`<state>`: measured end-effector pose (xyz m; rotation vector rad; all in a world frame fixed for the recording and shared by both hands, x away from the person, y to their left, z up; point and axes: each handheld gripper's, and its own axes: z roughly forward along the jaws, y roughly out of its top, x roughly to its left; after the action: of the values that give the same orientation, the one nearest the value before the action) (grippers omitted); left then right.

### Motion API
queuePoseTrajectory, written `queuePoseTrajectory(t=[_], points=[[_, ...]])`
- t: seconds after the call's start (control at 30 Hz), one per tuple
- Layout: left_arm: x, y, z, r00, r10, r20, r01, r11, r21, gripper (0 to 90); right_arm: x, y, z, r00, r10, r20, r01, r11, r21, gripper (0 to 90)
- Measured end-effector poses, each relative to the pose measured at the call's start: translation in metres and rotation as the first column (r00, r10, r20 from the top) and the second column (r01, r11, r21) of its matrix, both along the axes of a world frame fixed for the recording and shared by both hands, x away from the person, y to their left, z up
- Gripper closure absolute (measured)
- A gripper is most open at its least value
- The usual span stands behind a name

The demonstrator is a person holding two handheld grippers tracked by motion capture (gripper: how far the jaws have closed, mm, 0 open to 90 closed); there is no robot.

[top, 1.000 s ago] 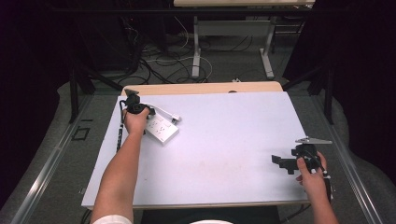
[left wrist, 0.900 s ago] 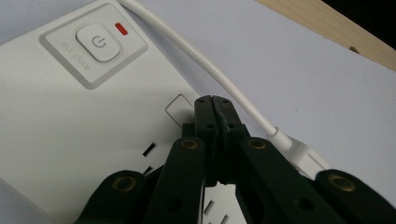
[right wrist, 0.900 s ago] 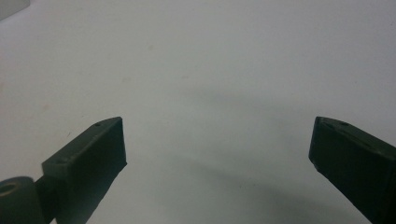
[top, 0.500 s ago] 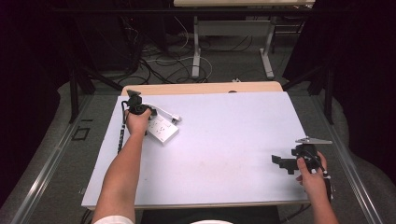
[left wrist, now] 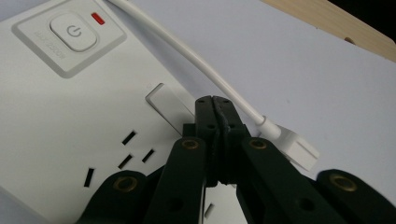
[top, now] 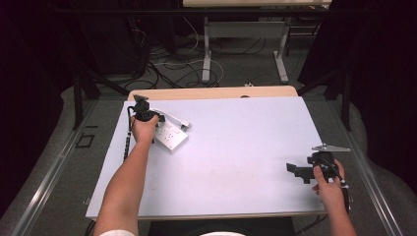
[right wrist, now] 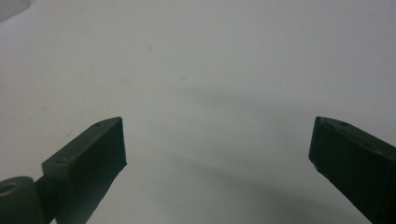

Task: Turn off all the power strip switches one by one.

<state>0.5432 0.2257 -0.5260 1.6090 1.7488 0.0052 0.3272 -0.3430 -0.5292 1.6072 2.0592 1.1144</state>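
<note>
— Two grippers on the table (top: pixel 236 147). Nearest: right gripper (top: pixel 293 170), low at the right edge, gripped by a hand (top: pixel 330 184).
— Released or clenched?
— Released. Jaws spread wide in the right gripper view, bare white surface between, nothing held.
— And farther off?
— Left gripper (left wrist: pixel 215 100), at the far left corner, over the power strip (top: pixel 169 133). Jaws pressed together, tips meeting, clenched on nothing visible.
— Touching the strip?
— Hard to tell; tips right above its white face, beside a small raised flap (left wrist: pixel 169 103).
— Anything else near?
— White cable (left wrist: pixel 196 60) curving past just right of the tips, ending in a plug (left wrist: pixel 299 148) flat on the table. Round power button (left wrist: pixel 72 31) and red light (left wrist: pixel 97 18) beyond, toward the strip's far end.
</note>
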Motion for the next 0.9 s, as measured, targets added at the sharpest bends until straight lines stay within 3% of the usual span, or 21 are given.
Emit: queuePoseTrajectory(t=[0.37, 0.6, 0.9], points=[[-0.007, -0.003, -0.002, 0.9993, -0.033, -0.019, 0.033, 0.9994, 0.003, 90.0, 0.0, 0.002, 0.0, 1.0, -0.006, -0.005, 0.006, 1.0, 0.006, 3.3], [-0.009, -0.009, -0.004, 0.997, -0.062, -0.047, 0.061, 0.9979, -0.02, 90.0, 0.001, 0.002, 0.0, 1.0, -0.001, -0.006, 0.001, 1.0, 0.008, 3.3], [-0.009, -0.012, -0.004, 0.9966, -0.069, -0.045, 0.069, 0.9975, -0.018, 90.0, 0.001, 0.002, -0.001, 1.0, 0.002, -0.002, -0.002, 1.0, 0.002, 3.3]])
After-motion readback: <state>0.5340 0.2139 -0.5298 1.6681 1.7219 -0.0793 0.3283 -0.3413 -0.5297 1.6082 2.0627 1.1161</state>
